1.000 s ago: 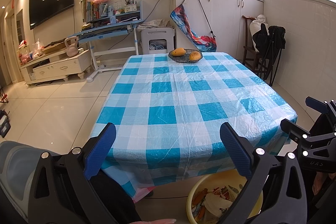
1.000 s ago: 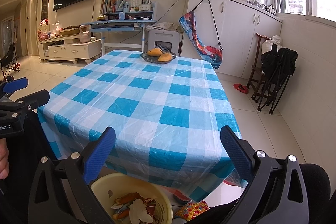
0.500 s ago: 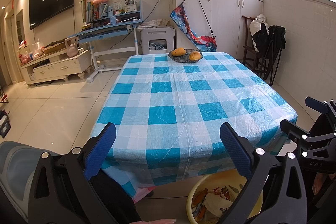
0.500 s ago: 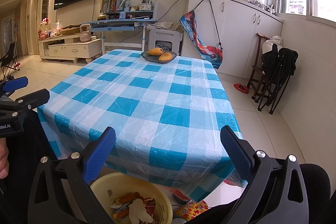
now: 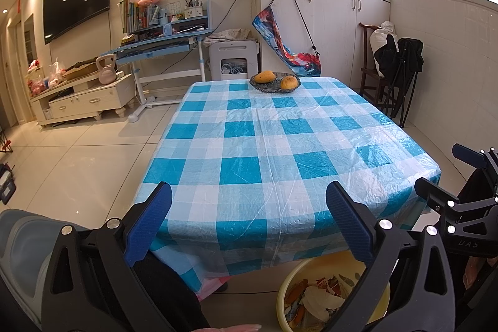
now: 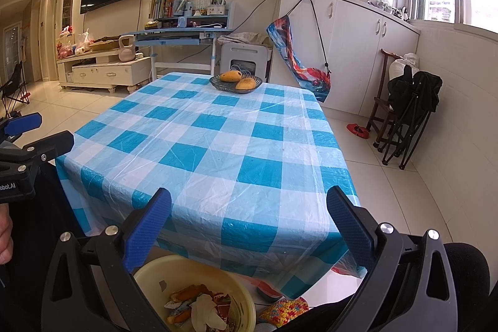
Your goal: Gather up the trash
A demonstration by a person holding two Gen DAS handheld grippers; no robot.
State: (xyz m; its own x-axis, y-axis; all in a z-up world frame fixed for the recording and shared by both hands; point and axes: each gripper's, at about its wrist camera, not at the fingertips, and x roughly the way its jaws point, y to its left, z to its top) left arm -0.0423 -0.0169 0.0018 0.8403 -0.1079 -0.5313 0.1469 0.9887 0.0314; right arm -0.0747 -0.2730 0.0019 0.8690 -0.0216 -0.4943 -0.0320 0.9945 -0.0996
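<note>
A yellow basin (image 5: pixel 291 294) (image 6: pixel 224 285) full of peels and paper scraps sits on the floor below the table's near edge. My left gripper (image 5: pixel 249 223) is open and empty, held before the blue-and-white checked tablecloth (image 5: pixel 274 145) (image 6: pixel 218 145). Open too, my right gripper (image 6: pixel 249 223) holds nothing above the basin. Each gripper shows at the edge of the other's view: the right gripper (image 5: pixel 463 176) at the right, the left gripper (image 6: pixel 37 129) at the left. No loose trash shows on the tablecloth.
A dark dish with two mangoes (image 5: pixel 274 81) (image 6: pixel 235 81) stands at the table's far end. A white cabinet (image 5: pixel 326 30), a dark chair with bags (image 6: pixel 404 101), a blue desk (image 5: pixel 162 45) and a TV stand (image 5: pixel 81 98) ring the room. A red slipper (image 6: pixel 358 128) lies on the floor.
</note>
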